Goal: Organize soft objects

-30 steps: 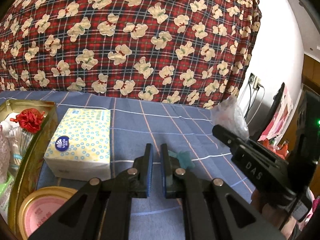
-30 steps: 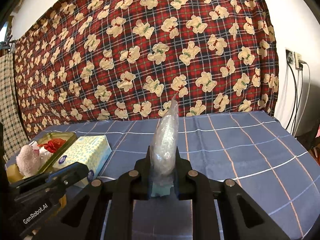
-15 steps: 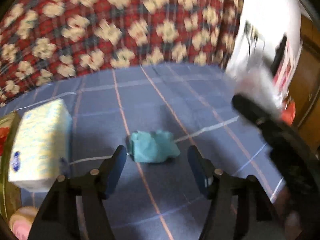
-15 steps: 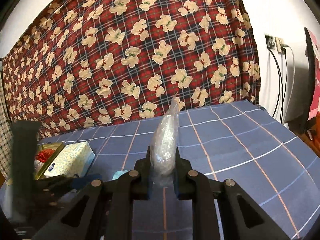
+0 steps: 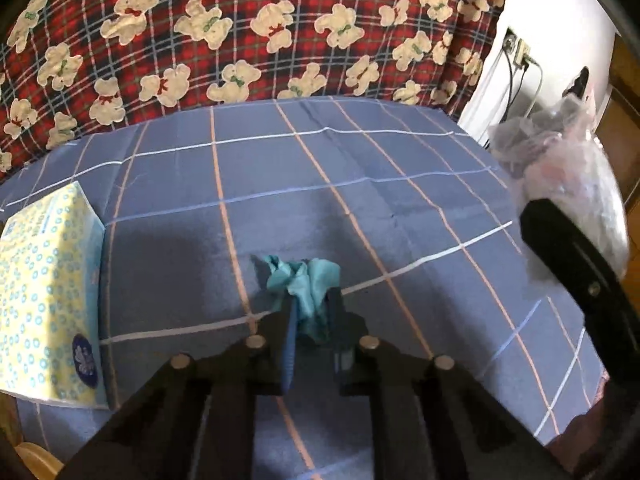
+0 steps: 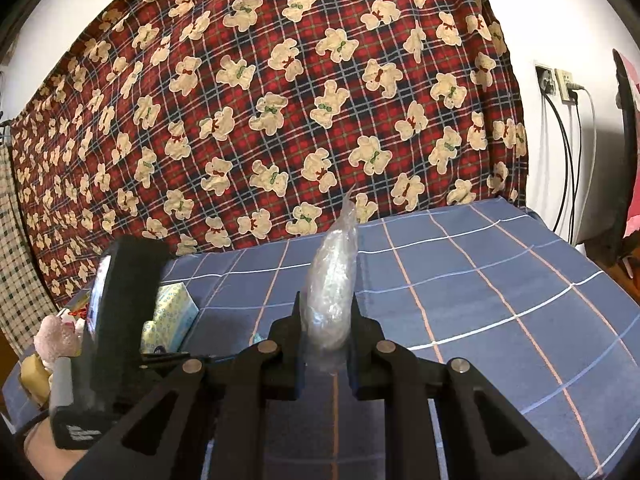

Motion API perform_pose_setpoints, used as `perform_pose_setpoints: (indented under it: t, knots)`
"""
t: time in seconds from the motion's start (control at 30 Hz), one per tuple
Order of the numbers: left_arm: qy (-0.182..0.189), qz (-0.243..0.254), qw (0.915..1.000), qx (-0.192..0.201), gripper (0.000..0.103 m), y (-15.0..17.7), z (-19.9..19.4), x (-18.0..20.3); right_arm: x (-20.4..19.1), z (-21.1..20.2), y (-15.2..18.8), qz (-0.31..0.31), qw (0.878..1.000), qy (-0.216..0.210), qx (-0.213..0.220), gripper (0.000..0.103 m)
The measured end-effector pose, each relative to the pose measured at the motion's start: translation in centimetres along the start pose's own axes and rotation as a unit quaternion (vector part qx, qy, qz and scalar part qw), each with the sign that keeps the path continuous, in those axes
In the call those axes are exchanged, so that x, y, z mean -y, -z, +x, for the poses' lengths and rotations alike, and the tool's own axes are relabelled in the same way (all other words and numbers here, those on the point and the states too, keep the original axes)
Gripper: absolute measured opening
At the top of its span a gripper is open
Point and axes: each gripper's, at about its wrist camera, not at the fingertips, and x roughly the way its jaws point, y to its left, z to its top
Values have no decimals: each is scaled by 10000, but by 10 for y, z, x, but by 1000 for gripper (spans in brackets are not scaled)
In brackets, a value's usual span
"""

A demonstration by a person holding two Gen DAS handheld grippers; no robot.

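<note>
My left gripper [image 5: 310, 312] is shut on a crumpled teal cloth [image 5: 304, 280], which bunches up between the fingers just above the blue checked tablecloth [image 5: 400, 184]. My right gripper [image 6: 326, 328] is shut on a clear crinkled plastic bag [image 6: 334, 280] that stands up between its fingers. In the left wrist view the right gripper [image 5: 576, 264] and its bag [image 5: 568, 168] show at the right edge. In the right wrist view the left gripper's body [image 6: 116, 320] fills the lower left.
A yellow dotted tissue box [image 5: 44, 292] lies at the left of the table. A tin with a pink plush toy [image 6: 56, 338] and red items sits at the far left. A red bear-print blanket [image 6: 280, 100] hangs behind. Wall sockets and cables [image 6: 560, 88] are at the right.
My left gripper opened, moved down over the teal cloth and shut on it. My right gripper kept hold of the plastic bag and swung to the right.
</note>
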Motion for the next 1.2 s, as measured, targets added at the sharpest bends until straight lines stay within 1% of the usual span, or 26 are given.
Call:
perform_pose_setpoints:
  t: [0.03,0.1,0.2,0.27,0.37,0.43,0.5,0.57,0.67,0.8,0.9,1.03,1.13,1.2]
  knots:
    - [30,-28,10000,44,11,-1,-4,-1,0,0,0,-1,10000,-1,6,18]
    - [75,-43,9996,255,11,0,-23,-2,-2,-2,-2,5,10000,-3,9,18]
    - [105,6,9978,662,11,0,-61,-2,-8,-6,-8,10,10000,-47,15,18]
    - [107,-7,9962,866,11,2,-85,-8,-16,-9,-14,-7,9999,-114,29,18]
    - [89,-46,9933,1154,11,7,-121,-22,-36,-13,-23,-28,9994,-334,38,18]
    - [5,-51,9914,1304,11,10,-142,-33,-57,-15,-29,-82,9983,-569,20,18]
    - [-176,-51,9895,1436,11,16,-163,-50,-76,-18,-33,-158,9969,-770,29,18]
    - [-296,-82,9880,1511,11,21,-179,-67,-97,-19,-37,-216,9949,-988,-6,18]
    - [-556,-175,9849,1629,11,30,-205,-99,-133,-18,-38,-271,9900,-1376,-180,18]
    - [-933,-390,9799,1717,11,47,-233,-142,-199,-15,-27,-602,9779,-1943,-481,18]
    - [-1148,-680,9765,1695,11,62,-245,-178,-242,-12,-14,-837,9678,-2270,-697,18]
    - [-1374,-967,9722,1634,11,82,-252,-213,-295,-8,11,-1175,9532,-2612,-972,18]
    - [-1491,-1205,9691,1553,11,95,-253,-238,-320,-3,26,-1364,9444,-2744,-1191,18]
    - [-1534,-1308,9679,1500,11,101,-251,-251,-337,0,38,-1563,9403,-2733,-1290,18]
